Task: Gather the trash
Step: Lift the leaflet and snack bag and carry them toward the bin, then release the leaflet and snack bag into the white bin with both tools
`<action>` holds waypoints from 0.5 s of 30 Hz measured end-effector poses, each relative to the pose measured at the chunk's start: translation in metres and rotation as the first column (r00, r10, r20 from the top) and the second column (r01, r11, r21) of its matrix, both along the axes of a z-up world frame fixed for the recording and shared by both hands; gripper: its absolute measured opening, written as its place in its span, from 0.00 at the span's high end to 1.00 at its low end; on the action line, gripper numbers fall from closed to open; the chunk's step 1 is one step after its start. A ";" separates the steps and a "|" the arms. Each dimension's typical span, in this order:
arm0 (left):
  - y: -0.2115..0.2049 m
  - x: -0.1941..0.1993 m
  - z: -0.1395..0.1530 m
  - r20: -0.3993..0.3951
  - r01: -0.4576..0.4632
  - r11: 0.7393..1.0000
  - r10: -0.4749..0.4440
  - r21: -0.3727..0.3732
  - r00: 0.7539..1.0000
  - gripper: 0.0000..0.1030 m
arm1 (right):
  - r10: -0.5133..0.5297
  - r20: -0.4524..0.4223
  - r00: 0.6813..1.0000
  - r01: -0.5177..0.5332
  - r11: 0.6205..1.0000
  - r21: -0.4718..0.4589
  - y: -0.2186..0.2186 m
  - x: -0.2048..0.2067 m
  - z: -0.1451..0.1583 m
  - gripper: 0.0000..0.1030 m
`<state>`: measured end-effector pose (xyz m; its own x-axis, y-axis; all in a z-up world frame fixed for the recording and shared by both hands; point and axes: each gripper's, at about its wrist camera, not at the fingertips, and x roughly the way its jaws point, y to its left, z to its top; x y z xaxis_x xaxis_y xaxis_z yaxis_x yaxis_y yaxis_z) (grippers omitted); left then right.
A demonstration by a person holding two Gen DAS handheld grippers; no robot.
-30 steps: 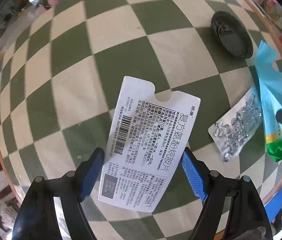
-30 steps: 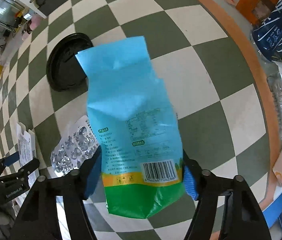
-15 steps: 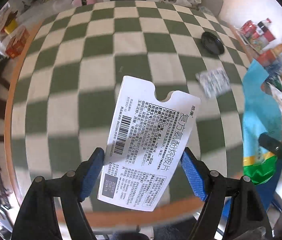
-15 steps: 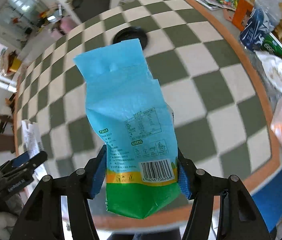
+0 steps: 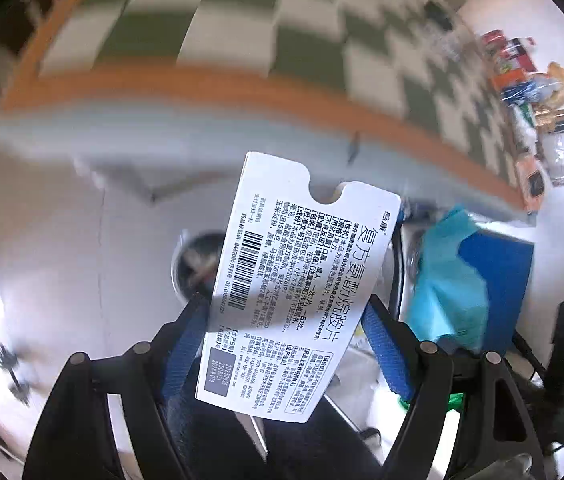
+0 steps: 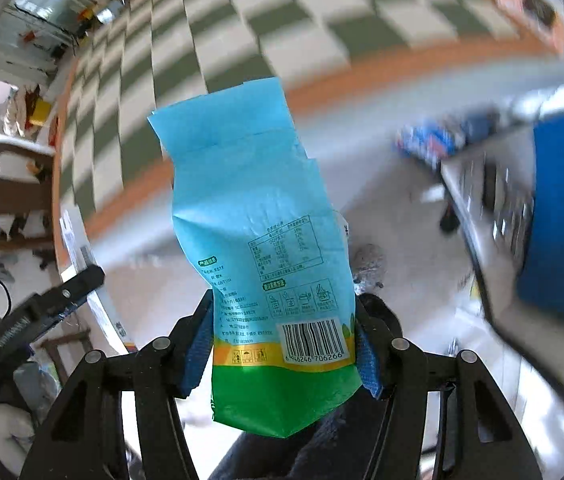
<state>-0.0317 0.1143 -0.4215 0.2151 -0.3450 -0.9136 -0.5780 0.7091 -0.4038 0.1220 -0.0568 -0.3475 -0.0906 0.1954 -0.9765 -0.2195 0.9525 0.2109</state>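
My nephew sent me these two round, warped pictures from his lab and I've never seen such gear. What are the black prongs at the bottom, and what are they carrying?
There is no robot: a person holds a two-finger clamp in each hand, and each carries a wide-angle camera looking along its fingers, hence the warping. In the left view, the left gripper pinches a white medicine card printed with text and a barcode. In the right view, the right gripper pinches a blue and green snack bag. Behind both, blurred by motion, is a green and cream checkered table with an orange rim; both items hang off it, above the floor.
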 end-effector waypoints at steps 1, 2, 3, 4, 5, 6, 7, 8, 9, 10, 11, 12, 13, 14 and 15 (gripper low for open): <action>-0.001 -0.006 -0.018 -0.017 -0.012 1.000 0.011 -0.024 1.000 0.26 | 0.003 -0.029 1.000 -0.003 1.000 -0.007 -0.004 -0.014 -0.017 0.39; -0.001 -0.010 -0.033 -0.032 -0.022 0.999 0.021 -0.041 0.999 0.26 | 0.002 -0.062 0.998 -0.003 1.000 -0.014 -0.007 -0.026 -0.038 0.39; -0.001 -0.014 -0.056 -0.051 -0.037 0.998 0.034 -0.057 0.998 0.26 | 0.003 -0.082 0.997 -0.005 1.000 -0.018 -0.010 -0.034 -0.053 0.39; -0.002 -0.017 -0.086 -0.069 -0.055 0.996 0.050 -0.074 0.996 0.26 | -0.001 -0.109 0.994 -0.001 1.000 -0.023 -0.013 -0.042 -0.077 0.39; -0.002 -0.018 -0.106 -0.081 -0.063 0.995 0.056 -0.082 0.995 0.26 | -0.013 -0.141 0.990 0.010 1.000 -0.026 -0.016 -0.050 -0.109 0.39; -0.001 -0.018 -0.133 -0.099 -0.078 0.993 0.068 -0.093 0.993 0.26 | -0.018 -0.164 0.986 0.014 1.000 -0.028 -0.018 -0.056 -0.138 0.39; 0.002 -0.018 -0.168 -0.109 -0.096 0.988 0.083 -0.118 0.991 0.26 | -0.033 -0.184 0.982 0.027 0.999 -0.035 -0.019 -0.059 -0.168 0.39; 0.003 -0.017 -0.190 -0.119 -0.104 0.986 0.088 -0.134 0.989 0.26 | -0.048 -0.205 0.978 0.041 0.998 -0.037 -0.020 -0.061 -0.198 0.39; 0.007 -0.016 -0.226 -0.146 -0.122 0.982 0.100 -0.146 0.984 0.26 | -0.062 -0.230 0.971 0.056 0.998 -0.033 -0.021 -0.063 -0.228 0.39; 0.010 -0.014 -0.246 -0.156 -0.132 0.979 0.107 -0.155 0.982 0.26 | -0.074 -0.250 0.965 0.070 0.997 -0.027 -0.021 -0.063 -0.253 0.39; 0.014 -0.011 -0.281 -0.177 -0.143 0.975 0.113 -0.169 0.978 0.25 | -0.084 -0.264 0.961 0.080 0.996 -0.025 -0.021 -0.061 -0.279 0.39; 0.017 -0.010 -0.297 -0.187 -0.142 0.976 0.111 -0.165 0.976 0.25 | -0.093 -0.271 0.958 0.090 0.996 -0.021 -0.021 -0.058 -0.307 0.39; 0.020 -0.007 -0.325 -0.193 -0.137 0.979 0.106 -0.151 0.975 0.25 | -0.093 -0.280 0.955 0.092 0.996 -0.020 -0.018 -0.059 -0.334 0.39; 0.025 -0.005 -0.340 -0.198 -0.132 0.981 0.103 -0.142 0.975 0.23 | -0.099 -0.293 0.951 0.098 0.995 -0.018 -0.016 -0.059 -0.363 0.39; 0.029 -0.002 -0.358 -0.213 -0.125 0.984 0.096 -0.129 0.972 0.19 | -0.103 -0.302 0.948 0.105 0.994 -0.011 -0.013 -0.059 -0.390 0.37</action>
